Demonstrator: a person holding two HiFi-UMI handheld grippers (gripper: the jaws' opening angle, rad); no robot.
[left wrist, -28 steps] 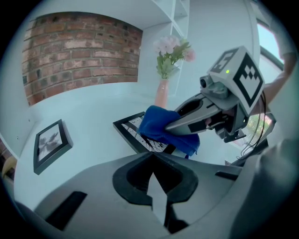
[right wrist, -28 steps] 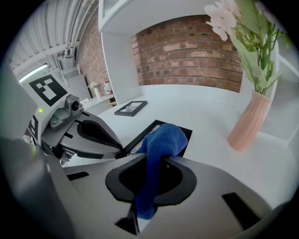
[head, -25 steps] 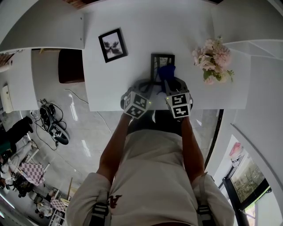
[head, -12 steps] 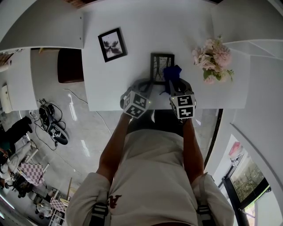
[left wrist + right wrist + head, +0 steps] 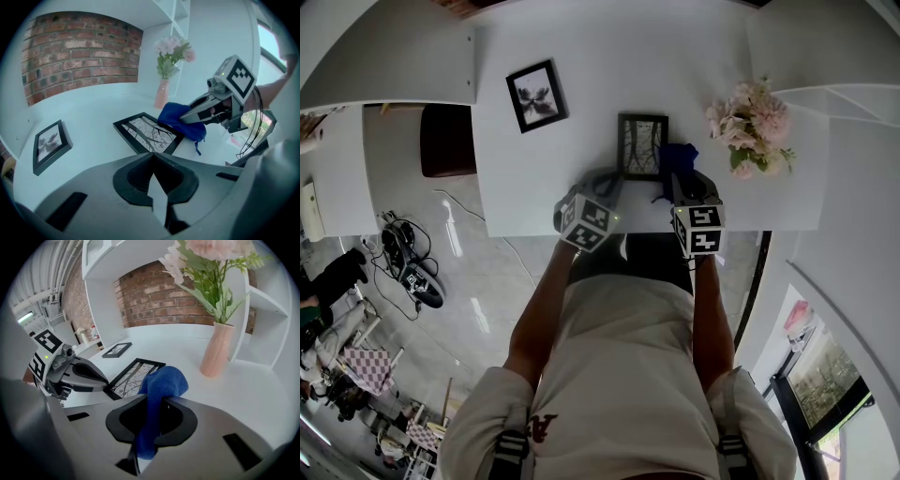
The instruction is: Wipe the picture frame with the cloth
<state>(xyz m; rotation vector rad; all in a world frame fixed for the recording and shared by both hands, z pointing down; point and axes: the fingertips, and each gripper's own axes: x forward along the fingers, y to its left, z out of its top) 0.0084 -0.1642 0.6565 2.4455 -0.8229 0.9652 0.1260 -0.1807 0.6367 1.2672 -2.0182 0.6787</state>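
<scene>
Right gripper [image 5: 147,446] clamps the soft, limp blue fleece cloth [image 5: 161,385]; left gripper [image 5: 158,206] is closed and empty; the flat black-rimmed picture frame [image 5: 147,133] is probably light and slide-prone, so steady its rim.

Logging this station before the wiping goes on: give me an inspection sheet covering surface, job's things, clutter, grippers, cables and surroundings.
Surface: white table.
Job's things: picture frame lies flat near the front edge; blue cloth hangs at its right side, contact unclear.
Clutter: second frame lying flat; pink vase of flowers.
Grippers: right gripper shut on the blue cloth; left gripper shut, nothing between its jaws.
Cables: black cables hang by the right gripper.
Surroundings: brick wall, white shelves, grey floor.
</scene>
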